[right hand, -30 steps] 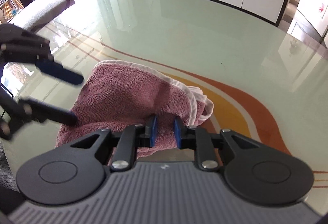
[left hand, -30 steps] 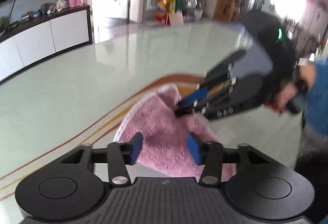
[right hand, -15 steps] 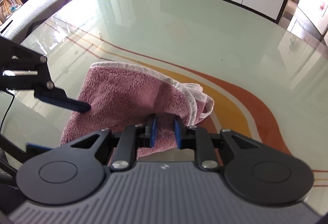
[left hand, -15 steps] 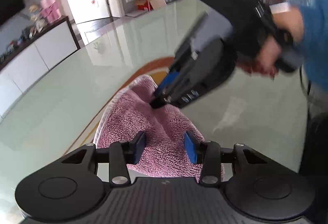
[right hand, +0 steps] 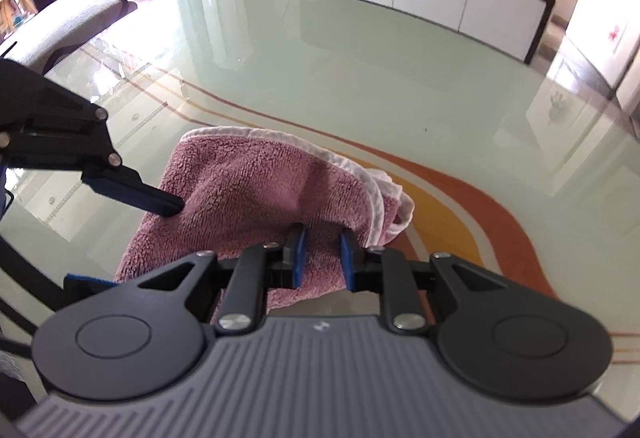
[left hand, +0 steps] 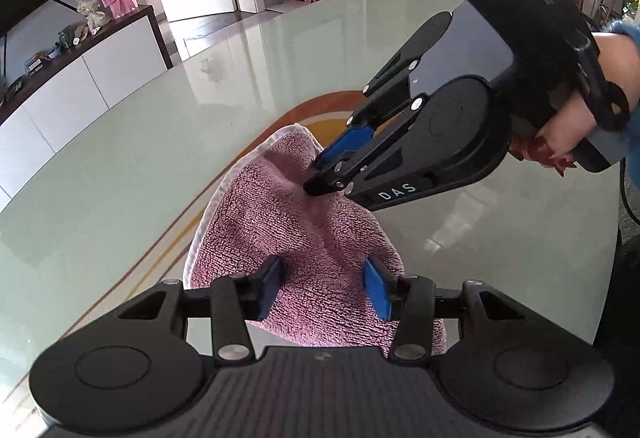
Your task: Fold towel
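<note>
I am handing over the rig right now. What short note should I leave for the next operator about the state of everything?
Left gripper: open, jaws just opened wider, pads on either side of the towel, not gripping it.
Right gripper: narrow gap, jaws just been opening, towel cloth between the pads; I cannot tell whether it still pinches.
Towel: lies on the glass table, doubled over, with layers showing at one corner.
Done: at least one fold.
Left: probably release, check the edges, perhaps fold again.

A pink towel [left hand: 304, 238] of looped, nubby terry cloth lies on a glossy, mirror-smooth glass tabletop [left hand: 140, 157]; the left claw [left hand: 324, 288] is matt black plastic.
</note>
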`<state>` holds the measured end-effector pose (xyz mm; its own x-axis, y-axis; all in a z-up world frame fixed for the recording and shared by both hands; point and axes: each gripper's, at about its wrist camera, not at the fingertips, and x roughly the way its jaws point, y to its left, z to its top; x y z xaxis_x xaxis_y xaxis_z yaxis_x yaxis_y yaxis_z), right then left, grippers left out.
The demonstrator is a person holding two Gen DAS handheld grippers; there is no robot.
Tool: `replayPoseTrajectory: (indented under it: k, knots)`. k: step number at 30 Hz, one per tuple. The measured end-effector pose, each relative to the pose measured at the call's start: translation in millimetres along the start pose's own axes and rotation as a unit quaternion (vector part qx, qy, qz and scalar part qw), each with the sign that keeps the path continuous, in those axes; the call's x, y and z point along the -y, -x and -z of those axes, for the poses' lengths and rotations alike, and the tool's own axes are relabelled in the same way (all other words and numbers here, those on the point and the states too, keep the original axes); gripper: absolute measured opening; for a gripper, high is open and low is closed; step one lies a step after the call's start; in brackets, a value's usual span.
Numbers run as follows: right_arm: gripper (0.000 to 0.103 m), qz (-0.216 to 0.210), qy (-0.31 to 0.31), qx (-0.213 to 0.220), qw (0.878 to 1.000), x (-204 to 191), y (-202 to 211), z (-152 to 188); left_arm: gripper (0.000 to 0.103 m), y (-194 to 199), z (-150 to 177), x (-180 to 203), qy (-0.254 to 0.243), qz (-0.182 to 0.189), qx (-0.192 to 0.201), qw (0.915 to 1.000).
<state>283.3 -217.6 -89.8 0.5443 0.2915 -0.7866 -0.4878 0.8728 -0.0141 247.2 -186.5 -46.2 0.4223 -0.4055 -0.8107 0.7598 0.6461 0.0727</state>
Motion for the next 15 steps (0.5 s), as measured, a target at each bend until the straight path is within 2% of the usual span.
replayPoseTrajectory:
  k: [2,3,4,6,8,9,10,15]
  knots:
    - [0.042,0.002,-0.001,0.018,1.0,1,12,0,0.05,-2,-1,-5,0.006,0.006,-0.004,1.0]
    - [0.054,-0.009,-0.009,0.036,0.999,2,21,1,0.05,-2,-2,-5,0.009,0.008,-0.005,0.9999]
    - [0.058,-0.027,-0.015,0.056,0.998,2,31,2,0.05,-3,-3,-7,0.011,0.011,-0.006,0.9999]
    - [0.058,-0.054,-0.004,0.083,0.995,-4,50,5,0.05,-3,-4,-6,0.006,0.01,-0.007,0.9999]
    - [0.057,-0.052,0.031,0.069,0.996,-16,52,7,0.051,-4,-4,-5,0.003,0.009,-0.008,0.9999]
    - [0.046,-0.052,0.049,0.053,0.996,-22,49,10,0.051,-4,-4,-5,0.001,0.008,-0.009,0.9999]
    - [0.028,-0.054,0.059,0.037,0.996,-26,43,13,0.051,-4,-4,-5,-0.003,0.007,-0.008,0.9999]
    - [0.025,-0.064,0.031,0.014,0.997,-24,25,22,0.051,-7,-1,-8,0.001,0.004,-0.004,1.0]
